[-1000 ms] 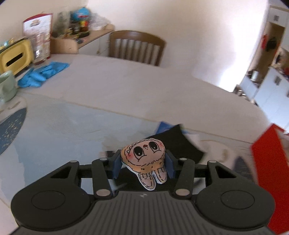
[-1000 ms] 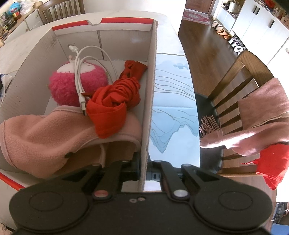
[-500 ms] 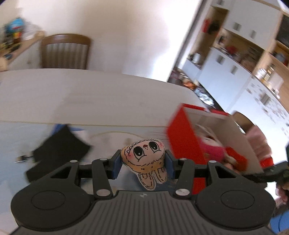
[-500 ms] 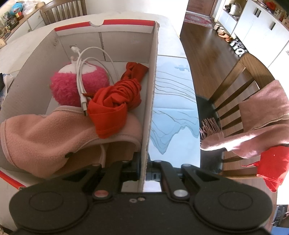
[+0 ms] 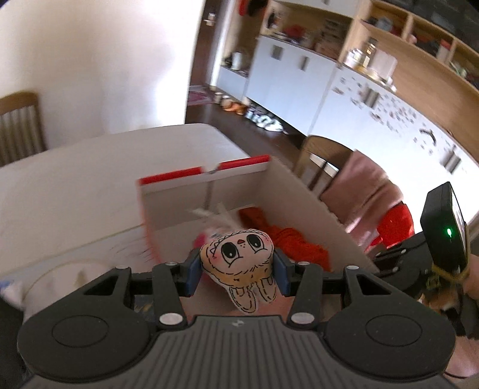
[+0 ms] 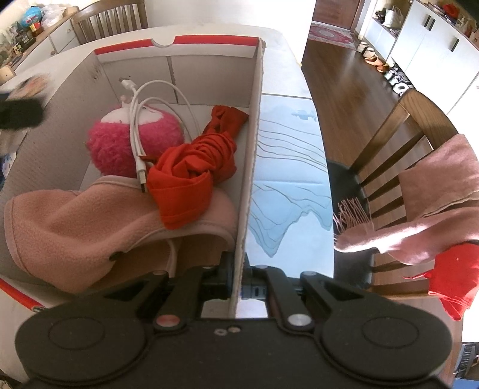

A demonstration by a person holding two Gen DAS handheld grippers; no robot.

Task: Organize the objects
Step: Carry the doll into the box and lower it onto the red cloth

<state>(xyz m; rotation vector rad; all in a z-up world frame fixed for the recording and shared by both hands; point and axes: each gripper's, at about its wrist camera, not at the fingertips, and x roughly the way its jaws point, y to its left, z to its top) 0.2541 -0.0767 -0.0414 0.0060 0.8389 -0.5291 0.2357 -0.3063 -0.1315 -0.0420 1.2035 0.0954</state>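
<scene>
My left gripper (image 5: 236, 270) is shut on a small tan plush toy (image 5: 239, 260) with a drawn face and holds it above the near edge of the red-rimmed cardboard box (image 5: 233, 179). My right gripper (image 6: 239, 278) is shut on the box's right wall (image 6: 253, 143). Inside the box lie a pink fluffy ball (image 6: 119, 146), a white cable (image 6: 140, 119), a knotted red cloth (image 6: 194, 170) and a pink fleece (image 6: 74, 221). The left gripper shows blurred at the left edge of the right wrist view (image 6: 21, 110).
The box stands on a white table (image 5: 74, 167) with a blue-patterned mat (image 6: 287, 167). A wooden chair (image 6: 398, 143) draped with a pink scarf (image 6: 434, 209) and red cloth (image 6: 452, 278) is at the right. Another chair (image 6: 110, 15) is behind the table.
My left gripper has swung right with the plush toy, from the table with the black item to over the box. My right gripper has stayed clamped on the box wall.
</scene>
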